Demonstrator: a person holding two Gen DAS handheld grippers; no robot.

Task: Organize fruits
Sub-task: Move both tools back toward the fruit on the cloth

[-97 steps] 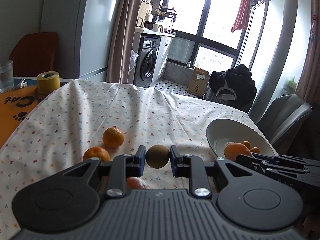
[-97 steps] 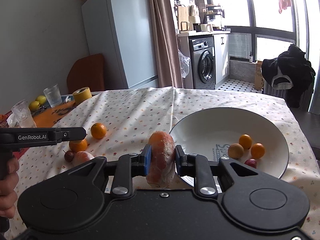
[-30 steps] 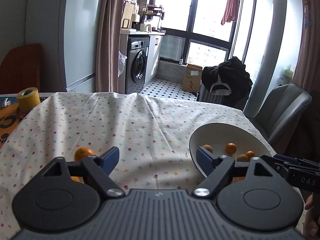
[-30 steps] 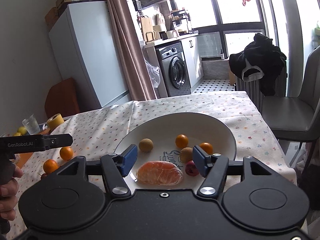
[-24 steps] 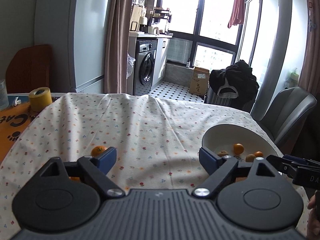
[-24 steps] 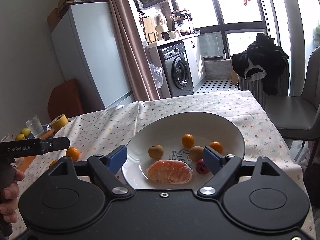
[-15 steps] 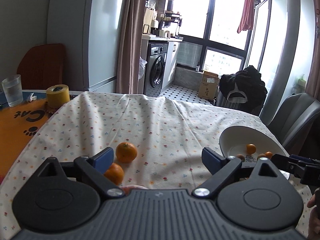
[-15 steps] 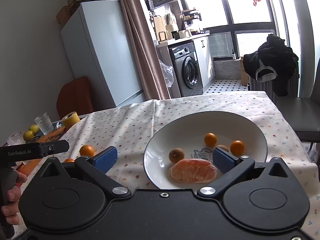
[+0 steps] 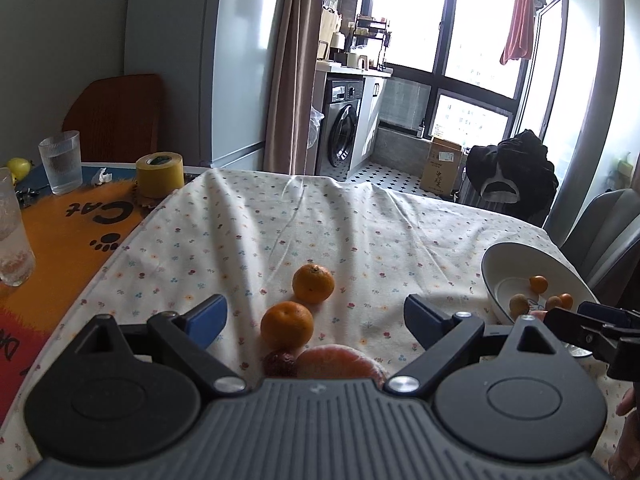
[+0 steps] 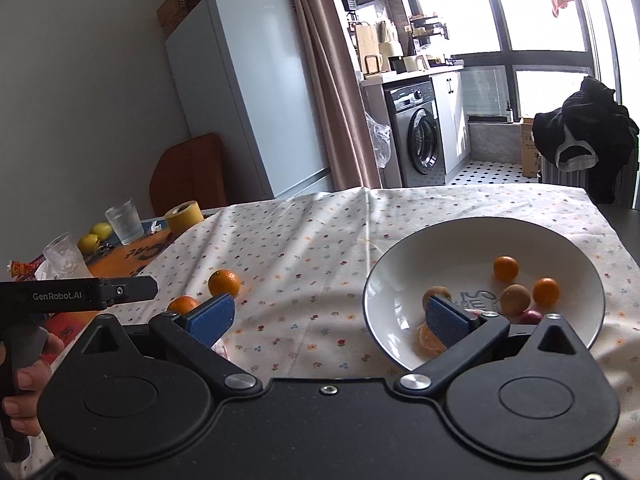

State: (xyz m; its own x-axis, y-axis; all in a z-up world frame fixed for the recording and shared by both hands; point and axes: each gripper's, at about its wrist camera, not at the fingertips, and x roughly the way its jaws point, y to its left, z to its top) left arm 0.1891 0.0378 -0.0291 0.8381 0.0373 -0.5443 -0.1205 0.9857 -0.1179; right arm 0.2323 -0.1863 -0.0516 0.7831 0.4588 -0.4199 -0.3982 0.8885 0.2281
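White cotton cloth with a small flower print (image 9: 248,240) is covering most of the surface, and an orange mat with black paw marks and lettering (image 9: 68,236) is lying along its left side. On the right part of the cloth a wide white ceramic bowl (image 10: 472,236) is sitting, and inside it two small orange citrus fruits (image 10: 505,267), two brownish round fruits (image 10: 515,299), a dark red fruit at the near edge (image 10: 530,315) and a peeled orange segment cluster (image 10: 429,340) are lying near one another. The left tool (image 9: 312,316), black with blue pads, is hanging with its fingers spread wide and nothing between them, above the fruit on the cloth. The right tool (image 10: 326,316) is likewise standing wide apart and empty, its right pad reaching over the near rim of the bowl and partly hiding the peeled fruit. A person's hand (image 10: 24,392) is wrapping around the left tool's handle in the right wrist view. Between the left tool's fingers a pale peeled citrus fruit (image 9: 340,360) is lying at the camera's lower edge, with a small wrinkled dark red fruit (image 9: 280,363) touching its left side. Just beyond them two whole orange tangerines (image 9: 287,324) are sitting close together on the cloth. Further left, on the mat, a roll of yellow tape (image 9: 159,174) and a ribbed clear glass (image 9: 61,162) are standing
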